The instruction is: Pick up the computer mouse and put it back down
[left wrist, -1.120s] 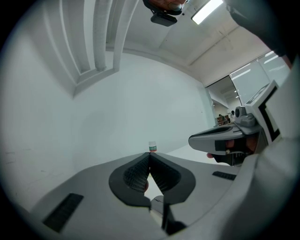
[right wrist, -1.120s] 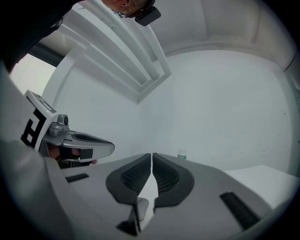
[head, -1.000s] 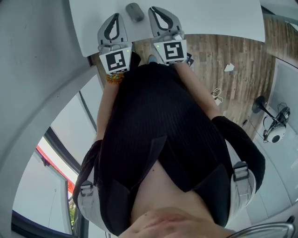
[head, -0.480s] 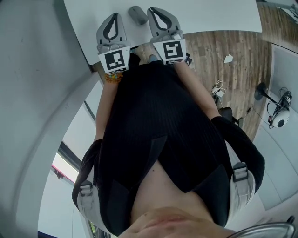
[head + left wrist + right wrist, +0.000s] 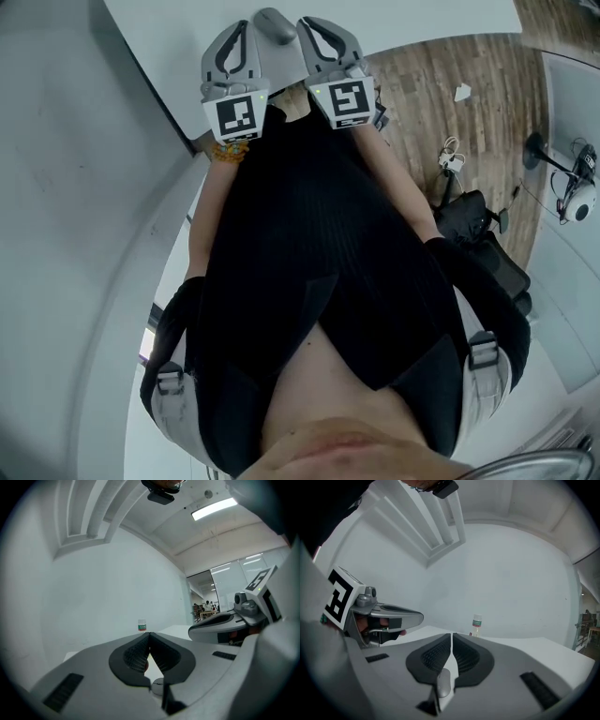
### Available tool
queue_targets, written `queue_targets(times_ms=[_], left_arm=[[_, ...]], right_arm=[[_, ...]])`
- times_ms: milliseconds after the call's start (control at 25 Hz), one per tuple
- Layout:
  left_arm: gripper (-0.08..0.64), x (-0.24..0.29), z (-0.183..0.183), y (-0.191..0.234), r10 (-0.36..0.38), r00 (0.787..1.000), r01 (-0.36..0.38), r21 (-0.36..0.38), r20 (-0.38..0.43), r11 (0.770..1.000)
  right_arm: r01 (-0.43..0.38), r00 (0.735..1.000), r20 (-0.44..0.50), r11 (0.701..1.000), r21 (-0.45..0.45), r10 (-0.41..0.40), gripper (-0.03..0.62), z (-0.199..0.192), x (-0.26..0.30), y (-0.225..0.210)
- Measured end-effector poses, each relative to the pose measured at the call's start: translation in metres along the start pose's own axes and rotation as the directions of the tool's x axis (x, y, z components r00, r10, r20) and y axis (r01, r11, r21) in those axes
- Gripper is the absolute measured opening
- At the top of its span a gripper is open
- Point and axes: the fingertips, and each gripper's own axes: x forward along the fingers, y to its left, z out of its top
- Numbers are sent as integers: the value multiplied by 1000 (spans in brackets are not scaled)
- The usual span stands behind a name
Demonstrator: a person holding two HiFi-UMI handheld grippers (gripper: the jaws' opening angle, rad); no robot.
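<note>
Head view shows the mouse between the left gripper and right gripper, both closed and empty, so they might knock it away.

grey computer mouse, flat on white table

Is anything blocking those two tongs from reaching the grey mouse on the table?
Nothing visible does. The mouse lies on the white table, right between the tips of the left tongs and the right tongs, both shut.
</note>
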Motion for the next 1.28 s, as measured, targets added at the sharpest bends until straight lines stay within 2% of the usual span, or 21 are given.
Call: queue_targets(times_ms=[400,560,600,640,720,1080,1280], left_arm=[[3,15,0,0,-23,1000,23,24,13,999],[3,7,-7,5,-30,1000,30,33,1,999],[3,5,-7,6,-31,1000,31,34,2,999],[3,3,-8,7,-30,1000,30,35,1,999],[3,2,-11,7,-23,1000,23,36,-5,999],[3,-6,-12,24,26,1000,-26,39,-2,999],[3,-13,-16,35,49,999,-48,36,-11,998]], right_arm=[[-1,996,-84,1000,-25,-1,35,-32,5,-16],[5,998,-69,999,-39,-8,42,-41,10,-11],[1,999,-54,999,-49,-4,84,-42,12,-9],[-7,999,-41,999,-53,5,167,-44,14,-5],[-28,999,-43,998,-53,26,230,-54,20,2],[-100,978,-188,995,-30,93,273,-103,45,24],[-120,954,-274,993,15,120,281,-125,56,32]])
